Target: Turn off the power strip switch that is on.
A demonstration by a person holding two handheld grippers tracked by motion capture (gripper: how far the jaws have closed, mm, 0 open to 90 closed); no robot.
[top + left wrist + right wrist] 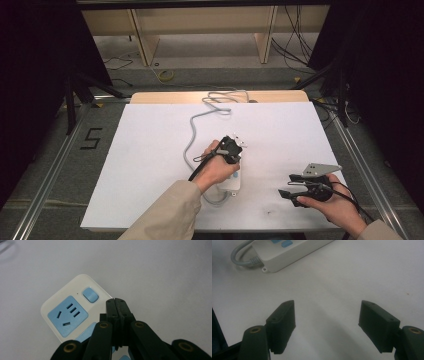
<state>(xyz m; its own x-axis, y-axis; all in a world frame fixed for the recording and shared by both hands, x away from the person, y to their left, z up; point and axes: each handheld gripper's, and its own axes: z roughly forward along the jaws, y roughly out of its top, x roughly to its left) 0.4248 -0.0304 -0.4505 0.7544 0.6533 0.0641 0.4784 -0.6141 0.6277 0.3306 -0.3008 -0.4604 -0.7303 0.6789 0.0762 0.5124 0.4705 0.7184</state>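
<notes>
A white power strip [60, 297] with blue sockets [68, 315] and a blue switch [90, 294] lies mid-table. In the high view the strip [231, 183] is partly hidden under the left hand. My left gripper [117, 303] is shut with nothing between its jaws. Its tips sit over the strip just beside the switch; contact cannot be told. In the high view the left gripper [231, 149] points down at the strip. My right gripper [285, 184] rests open near the front right of the table, off to the strip's right. The right gripper [327, 315] has bare table between its jaws.
The strip's grey cable [192, 131] loops from its near end [240, 258] up the left side to the table's far edge. The white board [150, 165] covers the table. Metal rails, floor cables and dark stands surround it.
</notes>
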